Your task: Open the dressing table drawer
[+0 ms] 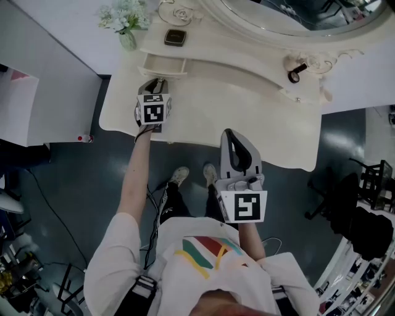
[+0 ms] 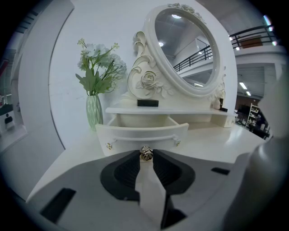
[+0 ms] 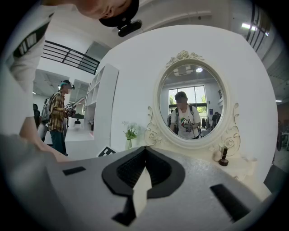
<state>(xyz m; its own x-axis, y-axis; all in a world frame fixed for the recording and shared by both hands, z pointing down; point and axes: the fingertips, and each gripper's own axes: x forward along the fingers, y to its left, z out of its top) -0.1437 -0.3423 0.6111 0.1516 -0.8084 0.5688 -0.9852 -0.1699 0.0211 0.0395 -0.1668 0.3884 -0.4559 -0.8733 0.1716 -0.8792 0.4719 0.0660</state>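
Observation:
The cream dressing table (image 1: pixel 203 111) has a small left drawer (image 1: pixel 163 65) standing pulled out, its inside showing in the left gripper view (image 2: pixel 142 133). My left gripper (image 1: pixel 158 83) is at the drawer's front, shut on the drawer's little gold knob (image 2: pixel 146 153), which sits pinched between the dark pads. My right gripper (image 1: pixel 229 133) hovers over the table's front edge, apart from the drawer. In the right gripper view its jaws (image 3: pixel 145 149) meet with nothing between them.
A vase of pale flowers (image 1: pixel 126 21) stands at the table's back left. A black box (image 1: pixel 175 37) lies on the shelf above the drawer. The oval mirror (image 1: pixel 296 12) rises behind, with a dark bottle (image 1: pixel 296 73) at its right. A black chair (image 1: pixel 370 185) stands at the right.

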